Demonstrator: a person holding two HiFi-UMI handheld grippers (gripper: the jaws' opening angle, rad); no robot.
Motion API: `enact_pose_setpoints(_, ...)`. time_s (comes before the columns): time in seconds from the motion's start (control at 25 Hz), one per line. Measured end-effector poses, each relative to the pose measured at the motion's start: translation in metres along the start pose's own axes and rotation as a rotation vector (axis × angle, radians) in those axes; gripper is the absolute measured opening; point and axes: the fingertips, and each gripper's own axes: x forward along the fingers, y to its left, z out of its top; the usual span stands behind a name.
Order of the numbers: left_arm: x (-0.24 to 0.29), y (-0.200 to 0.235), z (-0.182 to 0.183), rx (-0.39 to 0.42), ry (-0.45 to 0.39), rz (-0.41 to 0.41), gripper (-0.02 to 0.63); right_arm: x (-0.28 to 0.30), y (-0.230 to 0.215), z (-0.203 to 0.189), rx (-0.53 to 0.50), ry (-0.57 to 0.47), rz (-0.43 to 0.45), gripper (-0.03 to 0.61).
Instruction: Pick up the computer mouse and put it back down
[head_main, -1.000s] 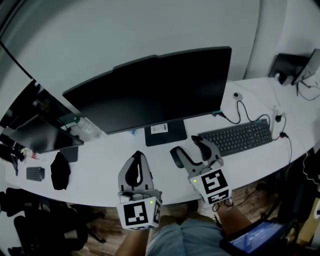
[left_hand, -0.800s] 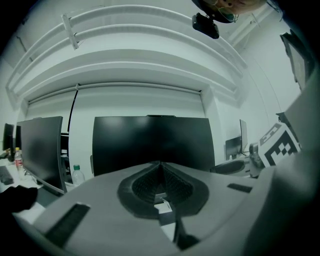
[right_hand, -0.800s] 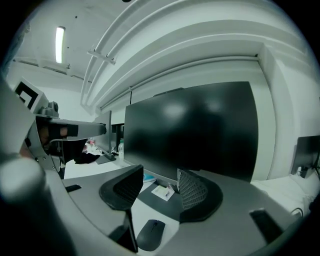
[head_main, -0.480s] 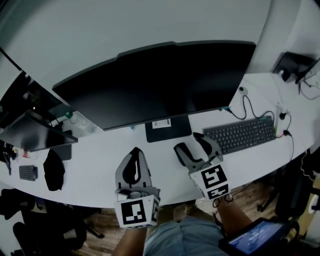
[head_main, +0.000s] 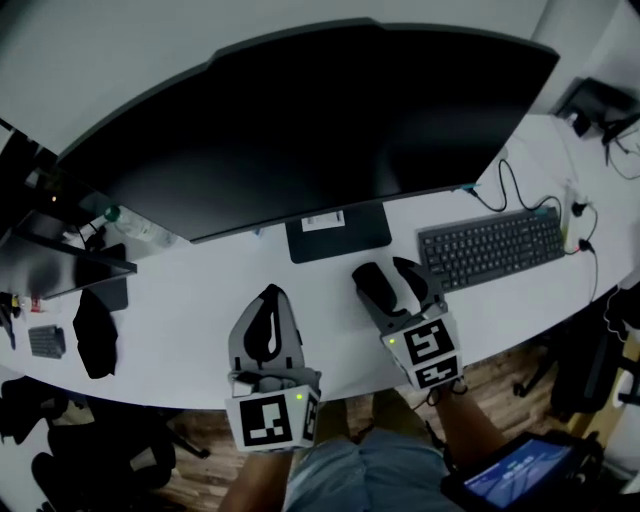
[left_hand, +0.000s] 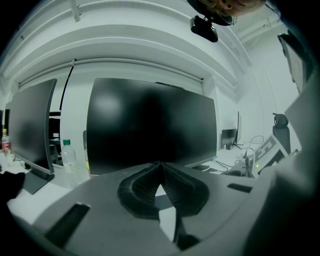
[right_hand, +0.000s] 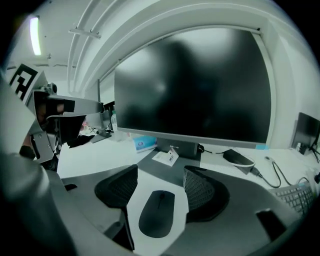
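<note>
Two hand-held grippers hang over the white desk (head_main: 170, 320) in front of a wide dark monitor (head_main: 300, 130). The right gripper (right_hand: 160, 176) points down at the black computer mouse (right_hand: 157, 214), which lies flat on the desk between its two jaws. The jaws stand well apart and have just been opening, and neither pad touches the mouse; white desk shows on both sides of it. In the head view the mouse sits just in front of the monitor's stand base (head_main: 338, 232), with a black keyboard (head_main: 492, 248) to its right. The left gripper (left_hand: 161, 166) is over bare desk to the left of the mouse, well apart from it — its jaws meet at the tips, with nothing between them. A clear water bottle (left_hand: 68, 156) stands by the monitor's left end
</note>
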Motion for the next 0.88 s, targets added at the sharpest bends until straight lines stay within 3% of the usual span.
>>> enact_pose_setpoints(0.52,0.01,0.009,-0.06,-0.025,0.131,-0.016,0.005,0.026,0.007,-0.096,0.059,0.204,-0.007,0.392)
enact_pose_setpoints(0.88,0.013,0.012,-0.075,-0.045,0.152,-0.011,0.005,0.031,0.007,-0.11,0.045,0.26,-0.042,0.405)
